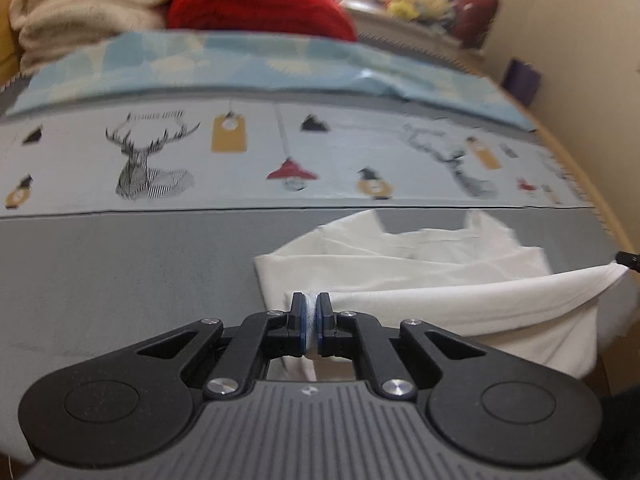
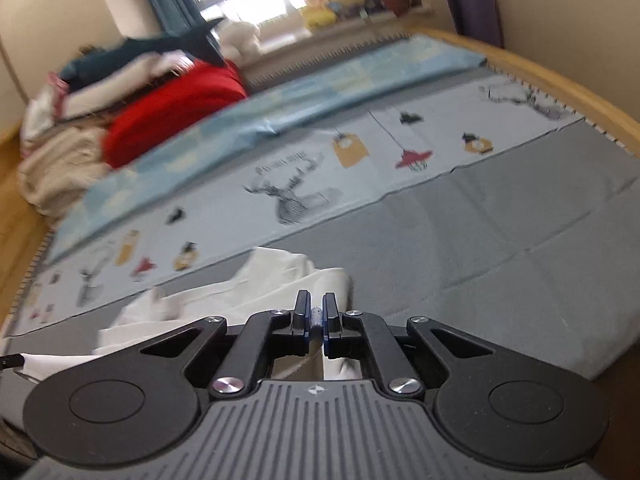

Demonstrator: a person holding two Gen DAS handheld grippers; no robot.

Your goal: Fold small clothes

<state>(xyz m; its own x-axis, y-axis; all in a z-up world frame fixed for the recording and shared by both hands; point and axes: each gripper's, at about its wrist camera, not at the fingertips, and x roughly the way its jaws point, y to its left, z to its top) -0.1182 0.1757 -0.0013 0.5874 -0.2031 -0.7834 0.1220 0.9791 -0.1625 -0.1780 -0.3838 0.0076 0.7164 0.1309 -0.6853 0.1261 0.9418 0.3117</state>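
A small white garment (image 1: 420, 264) lies crumpled on the grey mat of a bed, its near edge lifted. My left gripper (image 1: 311, 304) is shut on that edge's left corner, white cloth pinched between the blue pads. The lifted edge stretches right to a black fingertip (image 1: 628, 260) at the frame's side. In the right wrist view the same white garment (image 2: 224, 300) spreads left of my right gripper (image 2: 316, 312), which is shut on its right corner, cloth showing between the jaws. The other gripper's tip (image 2: 10, 361) holds the far corner at the left edge.
A printed sheet with deer and lamps (image 1: 240, 160) and a pale blue cloth (image 1: 240, 64) lie beyond. Folded cream towels (image 1: 80, 8) and a red blanket (image 1: 260, 4) are stacked at the head. A wooden bed frame (image 2: 560, 76) and a wall bound the right.
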